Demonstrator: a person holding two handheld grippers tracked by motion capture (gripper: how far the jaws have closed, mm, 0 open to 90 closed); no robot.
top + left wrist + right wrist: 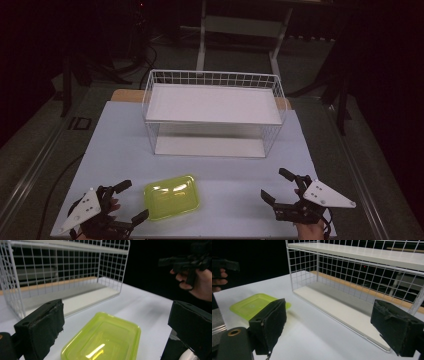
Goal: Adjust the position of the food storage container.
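The lid (pixel 105 340) looked like glossy, translucent yellow-green plastic, catching bright glints. The rack (pixel 214 79) was thin white-coated wire with smooth matt white shelves. The table (pixel 125 145) had a smooth, matt pale surface. The pads (pixel 270 326) on the jaws looked like rough, frayed black fabric.

The left gripper (pixel 127 200) sits low at the near left of the counter (pixel 240 165), held in the person's left hand (pixel 112 206). Its two black fingers (pixel 40 332) are spread wide apart with nothing between them. The right gripper (pixel 276 184) is at the near right, gripped by the right hand (pixel 307 227). Its fingers (pixel 270 322) also stand wide apart and hold nothing. Each gripper carries a grey three-cornered plate on top.
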